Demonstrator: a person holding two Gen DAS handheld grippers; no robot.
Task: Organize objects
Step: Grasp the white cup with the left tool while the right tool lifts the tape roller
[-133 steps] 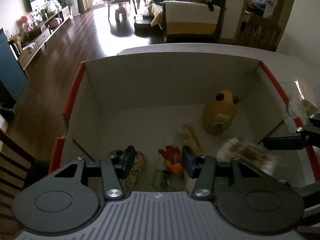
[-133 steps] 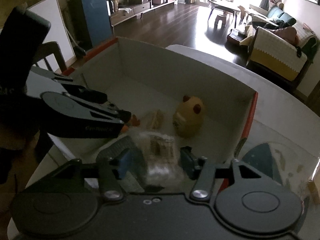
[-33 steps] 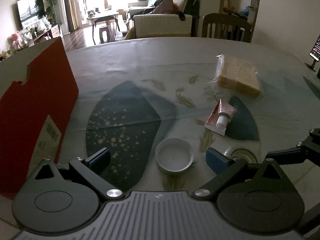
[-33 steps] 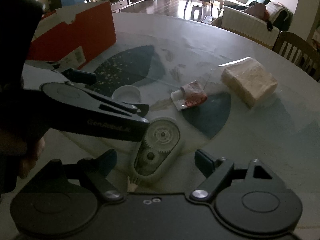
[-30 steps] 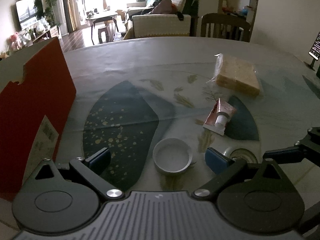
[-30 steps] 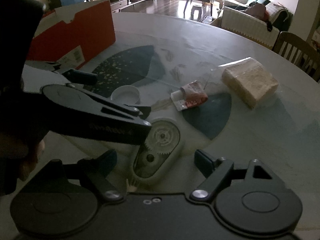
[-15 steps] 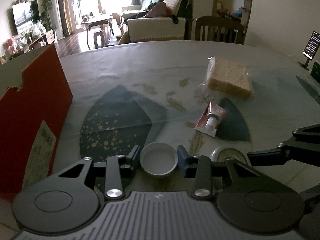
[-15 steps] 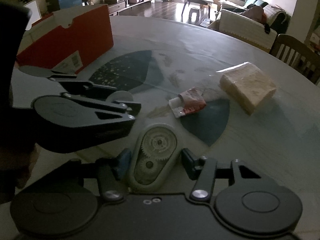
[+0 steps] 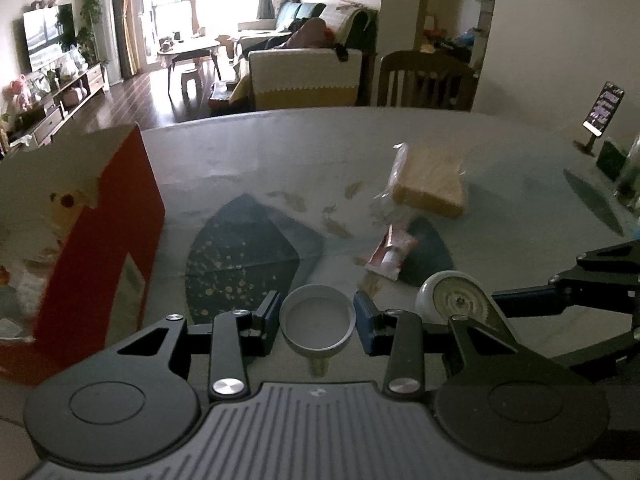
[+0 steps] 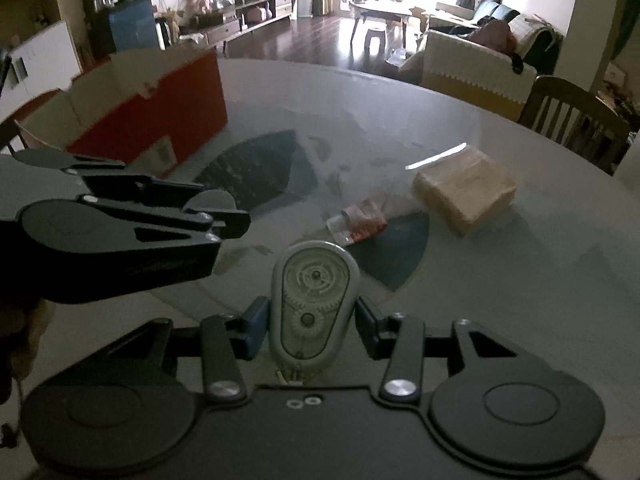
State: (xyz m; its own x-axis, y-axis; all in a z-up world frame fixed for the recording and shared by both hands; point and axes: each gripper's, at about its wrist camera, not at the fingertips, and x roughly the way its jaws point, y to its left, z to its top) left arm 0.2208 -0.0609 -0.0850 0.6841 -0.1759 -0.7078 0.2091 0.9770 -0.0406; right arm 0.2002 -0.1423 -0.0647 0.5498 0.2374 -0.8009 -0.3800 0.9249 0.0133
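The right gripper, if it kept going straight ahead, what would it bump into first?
Probably the small red packet lying on the table, just beyond the correction tape dispenser held in the right gripper. Depth is unclear.

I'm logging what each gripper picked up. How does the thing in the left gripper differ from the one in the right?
The white lid in the left gripper is round, opaque and plain; the correction tape dispenser in the right gripper is an elongated oval with a clear face showing gears. The lid sits open side up; the dispenser lies flat, pointing forward. Both are pale, small and clamped between blue pads.
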